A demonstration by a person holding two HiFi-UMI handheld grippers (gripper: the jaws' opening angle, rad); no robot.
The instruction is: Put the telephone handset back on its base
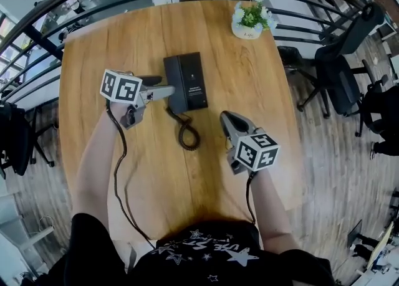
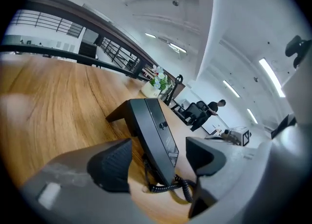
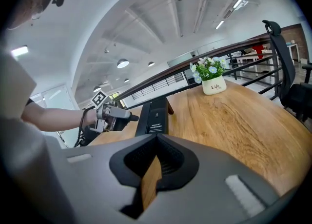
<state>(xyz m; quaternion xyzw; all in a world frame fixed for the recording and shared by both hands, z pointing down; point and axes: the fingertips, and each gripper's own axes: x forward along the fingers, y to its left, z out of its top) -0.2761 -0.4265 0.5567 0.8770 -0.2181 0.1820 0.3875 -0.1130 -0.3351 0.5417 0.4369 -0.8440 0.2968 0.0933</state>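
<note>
The table [image 1: 156,172] is showing honey-brown wood grain. The telephone [image 1: 186,82] and its coiled cord [image 1: 187,134] are looking black. Far right, a white pot [image 1: 248,29] is carrying green leaves and pale flowers. The left gripper [image 1: 167,85] and right gripper [image 1: 225,116] are showing grey bodies and black-and-white checked cubes. The shirt [image 1: 206,253] is showing white stars on black.

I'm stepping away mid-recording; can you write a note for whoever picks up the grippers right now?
Left gripper: open, at the black telephone handset, not gripping it.
Right gripper: shut, empty, over the wooden table, apart from the phone.
Handset appears to lie on its black rectangular base; coiled cord trails nearer the person.
To do: draw the left gripper back, check the seating.
</note>
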